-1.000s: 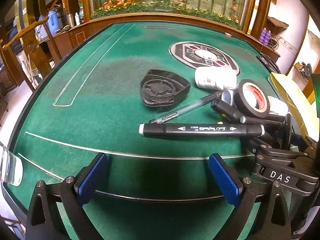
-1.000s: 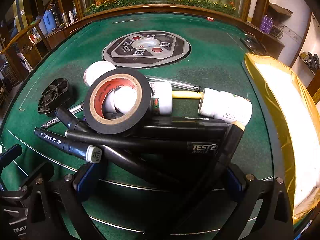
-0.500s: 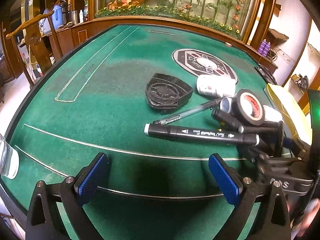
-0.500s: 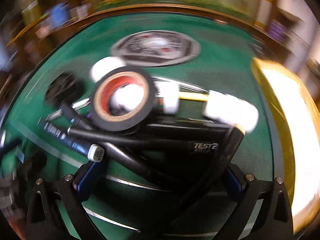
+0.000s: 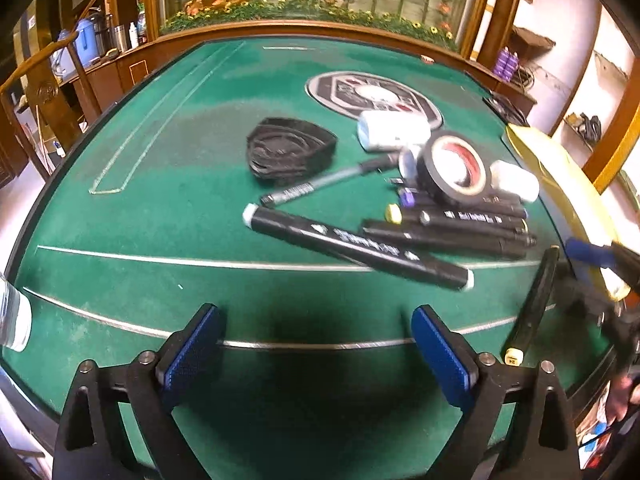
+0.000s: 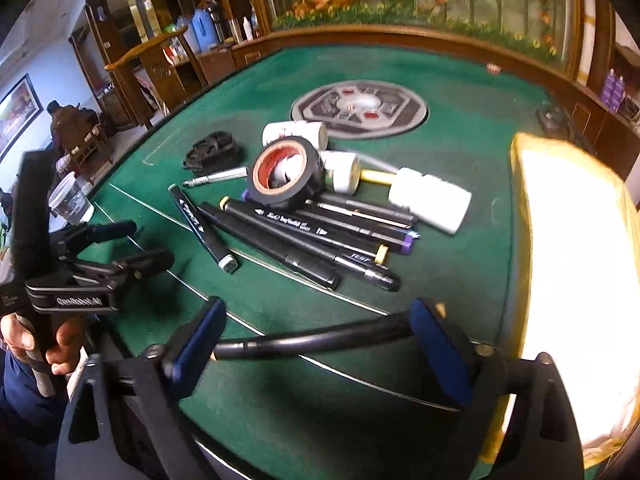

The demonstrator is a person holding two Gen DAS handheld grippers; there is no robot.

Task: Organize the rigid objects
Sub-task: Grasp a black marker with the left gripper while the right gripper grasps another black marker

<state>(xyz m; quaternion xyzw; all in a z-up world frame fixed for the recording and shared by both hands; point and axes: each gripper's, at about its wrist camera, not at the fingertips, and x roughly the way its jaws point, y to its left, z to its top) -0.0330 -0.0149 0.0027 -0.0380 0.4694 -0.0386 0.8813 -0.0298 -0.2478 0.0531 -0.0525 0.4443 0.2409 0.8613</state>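
Green felt table (image 6: 460,152) — gold tray (image 6: 576,264) alongside

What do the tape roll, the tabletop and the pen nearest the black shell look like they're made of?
Tape roll: glossy black plastic tape, likely vinyl, on a tan core, probably cardboard.
Tabletop: green felt-like cloth; matte and fuzzy with pale worn patches.
Pen: silvery barrel, metal or clear plastic; too blurred to tell.

Beyond the green felt surface (image 5: 168,216) runs a curved wooden rail (image 5: 320,30), and behind it a planter of bamboo stems and orange flowers (image 5: 320,0). Wooden shelving (image 6: 132,60) stands far left, a white wall (image 5: 568,60) far right, a framed picture (image 6: 16,112) at the left edge.
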